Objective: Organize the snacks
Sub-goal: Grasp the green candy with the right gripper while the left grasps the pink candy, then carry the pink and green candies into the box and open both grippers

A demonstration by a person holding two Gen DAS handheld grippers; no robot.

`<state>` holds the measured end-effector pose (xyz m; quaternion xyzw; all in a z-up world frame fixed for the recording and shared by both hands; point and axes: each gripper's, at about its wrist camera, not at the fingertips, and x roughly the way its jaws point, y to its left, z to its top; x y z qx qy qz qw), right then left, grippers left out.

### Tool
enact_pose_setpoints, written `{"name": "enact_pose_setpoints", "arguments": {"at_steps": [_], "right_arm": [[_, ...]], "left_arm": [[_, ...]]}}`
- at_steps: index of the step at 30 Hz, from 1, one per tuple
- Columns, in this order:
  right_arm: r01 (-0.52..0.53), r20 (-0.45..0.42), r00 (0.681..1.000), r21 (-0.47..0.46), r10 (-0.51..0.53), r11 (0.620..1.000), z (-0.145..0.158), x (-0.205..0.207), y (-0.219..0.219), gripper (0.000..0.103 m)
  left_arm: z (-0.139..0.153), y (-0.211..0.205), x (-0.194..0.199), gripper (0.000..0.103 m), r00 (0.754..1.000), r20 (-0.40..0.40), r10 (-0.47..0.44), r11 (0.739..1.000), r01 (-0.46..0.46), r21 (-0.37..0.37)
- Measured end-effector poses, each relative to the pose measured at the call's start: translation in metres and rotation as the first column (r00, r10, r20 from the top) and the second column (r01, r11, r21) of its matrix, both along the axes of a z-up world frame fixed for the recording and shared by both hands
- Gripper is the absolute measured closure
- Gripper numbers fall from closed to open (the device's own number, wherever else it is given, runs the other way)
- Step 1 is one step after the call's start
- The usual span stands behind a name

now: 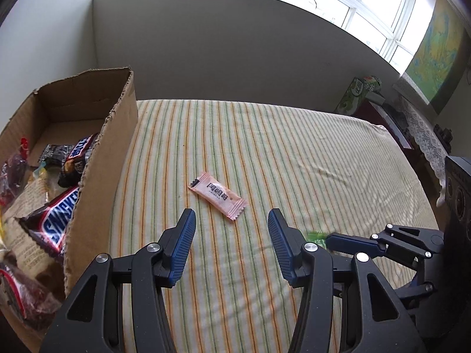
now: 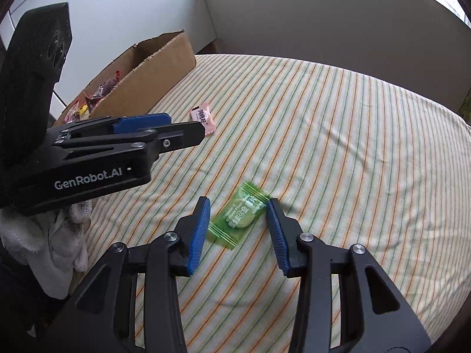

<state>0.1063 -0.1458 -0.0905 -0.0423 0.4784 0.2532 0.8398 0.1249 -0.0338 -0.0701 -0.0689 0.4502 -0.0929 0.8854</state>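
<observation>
Cardboard box [image 1: 97, 158] occupies the left of the left wrist view, already holding several wrapped snacks, including a Snickers bar [image 1: 56, 223] lying against its near wall. Right of the box, on the striped cloth [image 1: 294, 153], the pink candy [image 1: 217, 195] lies flat at frame centre, just beyond the tips of the left gripper [image 1: 232, 220], whose jaws stand apart with nothing between them. Further right, in the right wrist view, the green candy [image 2: 240, 216] lies flat in the lower centre of the frame, between the blue pads of the right gripper [image 2: 239, 206]; the jaws are apart, and the right pad sits at the wrapper's edge without clamping it. Both candies appear light, thin and crinkly, with slick film wrappers likely to slide or fold under pressure. Recommended hold: across the thicker middle of each sweet, not the crimped ends, which would probably bend and slip out. The soft cloth may give beneath the fingertips during descent.
</observation>
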Motion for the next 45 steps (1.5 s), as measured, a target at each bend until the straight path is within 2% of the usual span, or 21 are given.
{"name": "enact_pose_setpoints", "arguments": {"at_steps": [6, 11, 13, 15, 17, 20, 28, 32, 39, 45], "right_arm": [[-0.004, 0.055, 0.998, -0.080, 0.008, 0.997, -0.002, -0.002, 0.015, 0.062], [-0.012, 0.088, 0.996, -0.143, 0.025, 0.990, -0.004, -0.002, 0.024, 0.063], [-0.010, 0.099, 0.995, -0.157, 0.025, 0.987, -0.004, -0.002, 0.022, 0.069], [-0.004, 0.099, 0.995, -0.155, 0.020, 0.988, -0.003, -0.003, 0.017, 0.074], [0.002, 0.100, 0.995, -0.158, 0.014, 0.987, -0.002, -0.003, 0.013, 0.078], [0.004, 0.098, 0.995, -0.156, 0.012, 0.988, 0.000, -0.005, 0.008, 0.079], [0.014, 0.105, 0.995, -0.152, 0.002, 0.988, 0.001, -0.004, 0.008, 0.081], [0.033, 0.133, 0.991, -0.126, -0.016, 0.992, 0.013, -0.008, 0.004, 0.081], [0.062, 0.215, 0.976, -0.077, -0.044, 0.995, 0.049, -0.019, -0.001, 0.081], [0.056, 0.243, 0.969, -0.042, -0.044, 0.998, 0.068, -0.023, 0.007, 0.081]], "left_arm": [[-0.010, 0.003, 0.017, 0.053, 0.999, -0.030, 0.029, 1.000, -0.029, 0.009], [-0.011, -0.006, 0.026, 0.053, 0.999, -0.020, 0.036, 0.999, -0.035, 0.041], [-0.011, -0.013, 0.029, 0.056, 1.000, -0.010, 0.027, 0.997, -0.026, 0.073], [-0.011, -0.017, 0.028, 0.067, 1.000, -0.001, 0.019, 0.995, -0.019, 0.099], [-0.012, -0.019, 0.026, 0.074, 1.000, 0.004, 0.009, 0.993, -0.010, 0.118], [-0.012, -0.014, 0.023, 0.083, 1.000, 0.007, 0.008, 0.993, -0.009, 0.120], [-0.013, -0.012, 0.015, 0.085, 1.000, 0.016, -0.020, 0.991, 0.018, 0.133], [-0.010, -0.014, 0.011, 0.085, 0.999, 0.024, -0.024, 0.992, 0.021, 0.125], [0.020, -0.011, -0.013, 0.085, 0.994, 0.099, -0.050, 0.995, 0.042, 0.085], [0.053, 0.003, -0.040, 0.085, 0.981, 0.192, -0.037, 0.998, 0.028, 0.053]]}}
